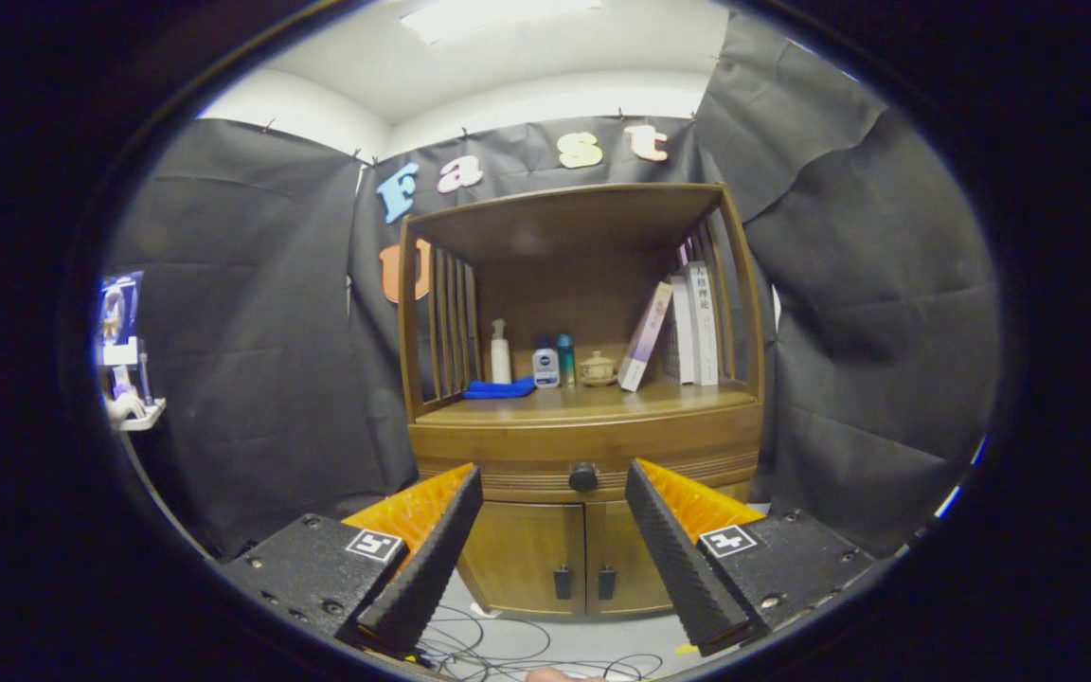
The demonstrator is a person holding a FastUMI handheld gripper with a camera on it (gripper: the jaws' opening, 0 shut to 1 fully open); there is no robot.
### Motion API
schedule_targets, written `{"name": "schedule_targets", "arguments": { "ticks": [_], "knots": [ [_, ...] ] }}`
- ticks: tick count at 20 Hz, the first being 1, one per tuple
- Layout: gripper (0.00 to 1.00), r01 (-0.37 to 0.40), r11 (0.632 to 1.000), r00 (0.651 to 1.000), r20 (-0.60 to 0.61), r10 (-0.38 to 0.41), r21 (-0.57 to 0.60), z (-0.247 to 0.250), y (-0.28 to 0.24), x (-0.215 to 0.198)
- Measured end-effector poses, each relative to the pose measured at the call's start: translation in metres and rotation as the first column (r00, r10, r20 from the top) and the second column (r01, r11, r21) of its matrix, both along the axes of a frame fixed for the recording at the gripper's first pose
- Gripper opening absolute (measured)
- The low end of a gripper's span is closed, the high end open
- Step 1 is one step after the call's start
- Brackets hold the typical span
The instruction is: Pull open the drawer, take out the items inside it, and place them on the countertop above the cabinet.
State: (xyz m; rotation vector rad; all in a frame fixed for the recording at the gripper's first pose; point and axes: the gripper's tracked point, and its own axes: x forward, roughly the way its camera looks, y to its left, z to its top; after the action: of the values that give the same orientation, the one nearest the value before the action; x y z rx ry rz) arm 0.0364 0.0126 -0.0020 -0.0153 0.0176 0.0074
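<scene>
The gripper [553,474] is spread wide and holds nothing. Beyond its fingers, the wooden cabinet's [583,530] drawer [527,455] is closed, its dark round knob [583,476] between them.

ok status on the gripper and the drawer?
Gripper open, holding nothing, short of the cabinet. Drawer shut, knob lined up between the fingers, beyond them. Countertop already carries bottles, cloth, books. Path to knob looks clear.

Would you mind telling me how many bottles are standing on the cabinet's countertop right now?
3: a white pump bottle behind the blue cloth, then a white bottle and a teal bottle before the lidded cup. The books may hide more.
</scene>
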Motion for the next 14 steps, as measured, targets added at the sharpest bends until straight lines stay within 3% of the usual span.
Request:
{"name": "schedule_targets", "arguments": {
  "ticks": [5,14],
  "knots": [
    [0.99,0.025,1.000,0.999,-0.021,-0.025,0.007,-0.013,-0.008,0.038],
    [0.99,0.062,0.997,0.996,-0.062,-0.065,-0.037,-0.048,-0.023,0.161]
  ]
}}
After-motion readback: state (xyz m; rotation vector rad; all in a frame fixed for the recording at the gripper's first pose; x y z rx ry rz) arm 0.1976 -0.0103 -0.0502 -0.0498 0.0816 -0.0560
